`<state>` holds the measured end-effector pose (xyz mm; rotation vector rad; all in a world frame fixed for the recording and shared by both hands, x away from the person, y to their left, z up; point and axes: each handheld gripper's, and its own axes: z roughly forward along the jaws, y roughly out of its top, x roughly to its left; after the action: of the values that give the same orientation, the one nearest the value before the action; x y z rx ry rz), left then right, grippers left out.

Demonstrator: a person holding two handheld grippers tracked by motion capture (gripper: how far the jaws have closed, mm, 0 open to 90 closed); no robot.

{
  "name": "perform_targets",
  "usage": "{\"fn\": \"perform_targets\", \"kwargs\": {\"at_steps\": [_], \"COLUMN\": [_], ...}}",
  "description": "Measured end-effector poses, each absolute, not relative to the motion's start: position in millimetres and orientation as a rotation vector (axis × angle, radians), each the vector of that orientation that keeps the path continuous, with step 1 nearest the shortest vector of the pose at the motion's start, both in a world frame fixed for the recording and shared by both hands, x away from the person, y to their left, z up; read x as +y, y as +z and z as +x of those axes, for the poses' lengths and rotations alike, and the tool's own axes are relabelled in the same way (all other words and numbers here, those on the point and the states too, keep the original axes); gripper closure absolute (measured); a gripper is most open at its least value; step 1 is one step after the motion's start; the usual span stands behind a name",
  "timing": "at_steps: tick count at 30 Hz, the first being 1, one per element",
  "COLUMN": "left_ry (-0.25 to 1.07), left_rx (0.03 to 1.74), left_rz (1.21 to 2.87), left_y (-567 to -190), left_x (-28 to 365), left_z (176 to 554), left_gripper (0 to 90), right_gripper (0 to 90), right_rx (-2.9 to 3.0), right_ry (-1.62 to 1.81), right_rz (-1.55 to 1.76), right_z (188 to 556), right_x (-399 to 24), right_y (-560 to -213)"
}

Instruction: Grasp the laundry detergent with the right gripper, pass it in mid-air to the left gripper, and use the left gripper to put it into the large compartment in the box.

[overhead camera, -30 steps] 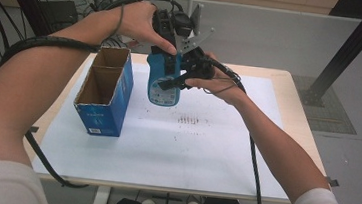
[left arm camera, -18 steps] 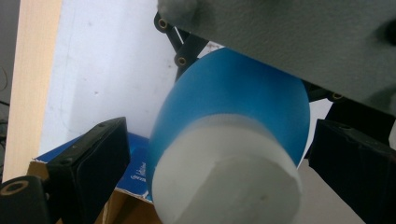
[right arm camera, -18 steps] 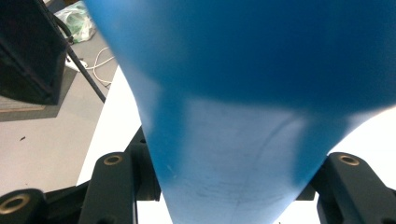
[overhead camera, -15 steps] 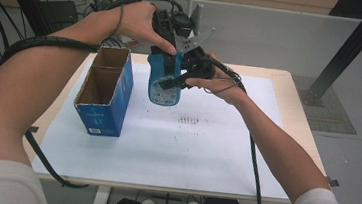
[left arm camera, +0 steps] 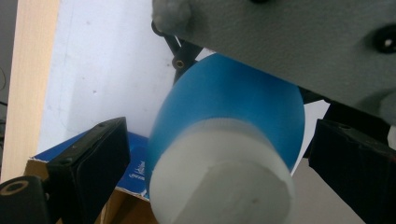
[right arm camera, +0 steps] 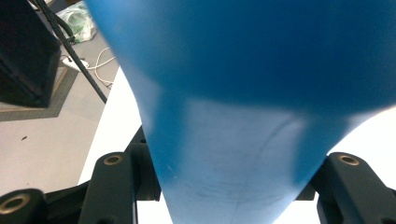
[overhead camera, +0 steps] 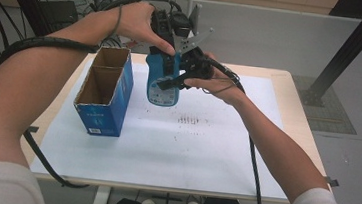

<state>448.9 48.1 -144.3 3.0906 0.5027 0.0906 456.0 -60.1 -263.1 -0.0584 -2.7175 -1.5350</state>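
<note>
We hold the blue tube (overhead camera: 163,82) in the air above the counter (overhead camera: 291,87), just right of the open box (overhead camera: 103,92). Our right tongs (overhead camera: 173,81) clamp its body; our left tongs (overhead camera: 166,55) stand open around its white cap. Boxing it remains undone. Nothing has shifted since the earlier frames.

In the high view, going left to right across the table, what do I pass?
Open blue cardboard box → blue bottle held up by both grippers → the right hand → bare white table sheet → wooden table edge.
</note>
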Motion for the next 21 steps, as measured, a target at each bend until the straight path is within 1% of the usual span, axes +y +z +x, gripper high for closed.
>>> {"fn": "perform_targets", "kwargs": {"at_steps": [5,21], "left_ry": [0.089,0.085], "left_rx": [0.523,0.507], "left_rz": [3.068,3.078], "left_y": [-144.5,-144.0], "left_x": [49.0,51.1], "left_z": [446.9,445.7], "left_gripper": [5.7,5.8], "right_gripper": [43.4,43.5], "right_rx": [-2.723,-2.718], "right_ry": [-1.526,-1.528], "right_rz": [-0.071,-0.069], "right_z": [455.7,454.4], "right_x": [-60.7,-58.5], "right_y": [-262.4,-260.9]}}
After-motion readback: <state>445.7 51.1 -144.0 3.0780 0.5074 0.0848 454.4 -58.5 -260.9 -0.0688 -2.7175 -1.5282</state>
